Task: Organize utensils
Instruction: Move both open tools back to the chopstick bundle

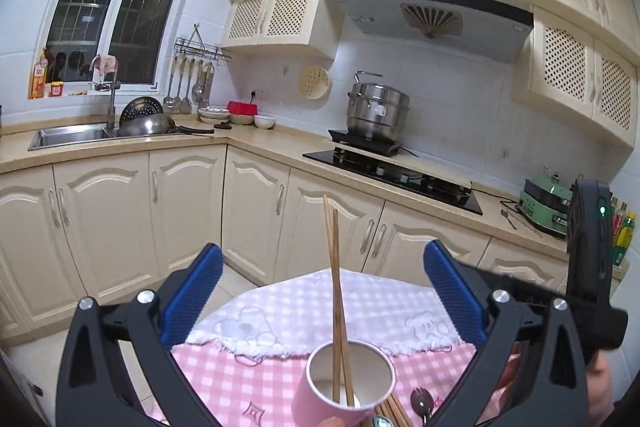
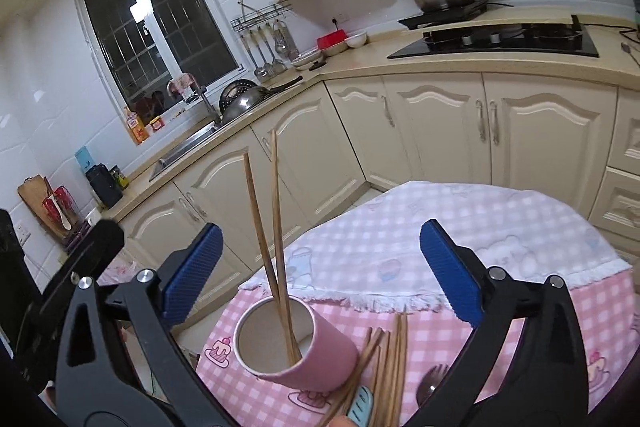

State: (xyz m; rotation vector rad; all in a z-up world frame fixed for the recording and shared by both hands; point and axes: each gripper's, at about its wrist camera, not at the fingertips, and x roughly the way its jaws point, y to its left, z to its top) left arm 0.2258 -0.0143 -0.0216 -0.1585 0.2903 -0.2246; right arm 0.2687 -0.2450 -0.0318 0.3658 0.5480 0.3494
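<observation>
A pink paper cup (image 1: 347, 381) (image 2: 298, 343) stands on the checked tablecloth (image 1: 280, 311) (image 2: 460, 227) with two wooden chopsticks (image 1: 335, 291) (image 2: 272, 239) leaning upright in it. Several more chopsticks (image 2: 384, 367) (image 1: 396, 411) lie flat just right of the cup, beside a dark spoon (image 2: 432, 385) (image 1: 421, 401). My left gripper (image 1: 322, 297) is open, its blue pads wide on either side of the standing chopsticks without touching them. My right gripper (image 2: 318, 275) is open too, above the cup and the loose chopsticks, with nothing between its pads. A fingertip shows at the bottom of the left wrist view.
The round table sits in front of cream base cabinets (image 1: 180, 211) (image 2: 440, 131). The L-shaped counter holds a sink (image 1: 68, 137) with pans, a black hob (image 1: 396, 175) (image 2: 500, 41) with a steel pot (image 1: 376, 115), and a green appliance (image 1: 546, 205). The other gripper's body (image 1: 588, 267) shows at right.
</observation>
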